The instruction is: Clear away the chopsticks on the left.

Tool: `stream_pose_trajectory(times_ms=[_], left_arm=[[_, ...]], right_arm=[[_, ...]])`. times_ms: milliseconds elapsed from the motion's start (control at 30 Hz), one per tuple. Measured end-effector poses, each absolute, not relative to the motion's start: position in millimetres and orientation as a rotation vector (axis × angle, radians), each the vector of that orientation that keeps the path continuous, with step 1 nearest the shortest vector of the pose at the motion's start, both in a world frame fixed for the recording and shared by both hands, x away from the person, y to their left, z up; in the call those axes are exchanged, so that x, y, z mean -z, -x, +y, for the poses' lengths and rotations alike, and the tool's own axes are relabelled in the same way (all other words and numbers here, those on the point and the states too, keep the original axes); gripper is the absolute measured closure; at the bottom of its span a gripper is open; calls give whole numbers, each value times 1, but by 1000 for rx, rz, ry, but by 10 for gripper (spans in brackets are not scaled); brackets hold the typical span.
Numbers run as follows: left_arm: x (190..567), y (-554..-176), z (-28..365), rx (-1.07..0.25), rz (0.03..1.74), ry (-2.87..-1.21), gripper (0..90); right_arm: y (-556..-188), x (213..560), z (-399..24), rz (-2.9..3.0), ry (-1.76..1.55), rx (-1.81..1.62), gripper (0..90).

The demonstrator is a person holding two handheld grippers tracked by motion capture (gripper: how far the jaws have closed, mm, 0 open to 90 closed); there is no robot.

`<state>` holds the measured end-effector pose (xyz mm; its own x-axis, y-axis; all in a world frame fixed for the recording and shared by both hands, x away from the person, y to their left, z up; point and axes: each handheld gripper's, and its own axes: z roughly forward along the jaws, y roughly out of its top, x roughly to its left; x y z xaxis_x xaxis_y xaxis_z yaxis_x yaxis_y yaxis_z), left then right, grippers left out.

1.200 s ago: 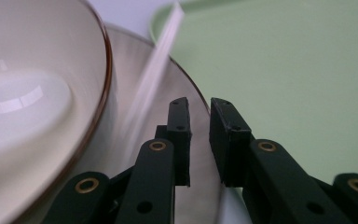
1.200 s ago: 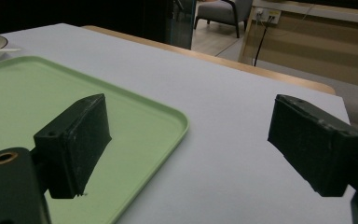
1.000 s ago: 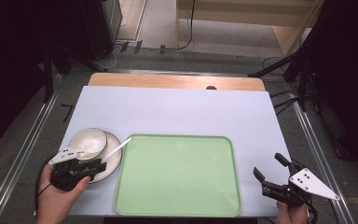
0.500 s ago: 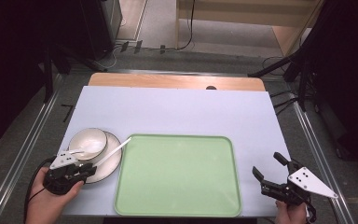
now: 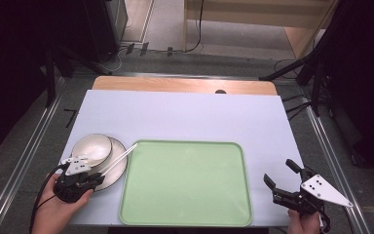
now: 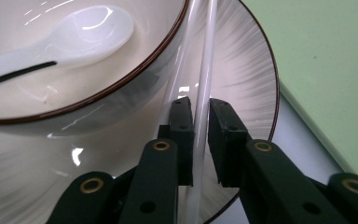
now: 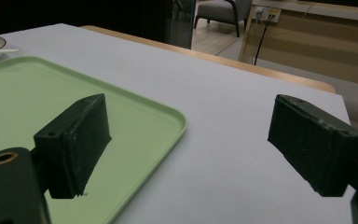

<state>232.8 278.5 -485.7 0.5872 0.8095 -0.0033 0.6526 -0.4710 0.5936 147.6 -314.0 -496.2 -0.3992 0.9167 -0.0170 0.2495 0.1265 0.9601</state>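
Left gripper [image 6: 199, 140] pinching white chopsticks [image 6: 204, 84] on the plate [image 5: 117, 168].
The chopsticks lean beside a bowl [image 5: 92, 147] holding a white spoon [image 6: 70, 35]; the right gripper [image 5: 283, 175] hangs wide open, right of the green tray [image 5: 185, 214].

No legible text or markings anywhere.

Glossy glazed ceramic bowl [image 6: 51, 88] sits on a shiny plate [image 6: 242, 70]. Beside the plate, the green tray [image 5: 187, 183] looks smooth matt plastic; beyond it, bare wood table edge [image 5: 175, 84].
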Motion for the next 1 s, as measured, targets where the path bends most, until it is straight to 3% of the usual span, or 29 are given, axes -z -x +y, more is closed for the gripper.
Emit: stream_pose_trajectory(times_ms=[300,567,1000], left_arm=[[490,-235,269,-357,1119,-2341,847],[476,-227,259,-332,1067,-2295,850],[485,-217,184,-159,956,-2323,850]], right_arm=[[-148,497,-314,1756,-1135,-1298,129],[-147,496,-315,1752,-1131,-1298,129],[-148,496,-315,1750,-1130,-1298,129]])
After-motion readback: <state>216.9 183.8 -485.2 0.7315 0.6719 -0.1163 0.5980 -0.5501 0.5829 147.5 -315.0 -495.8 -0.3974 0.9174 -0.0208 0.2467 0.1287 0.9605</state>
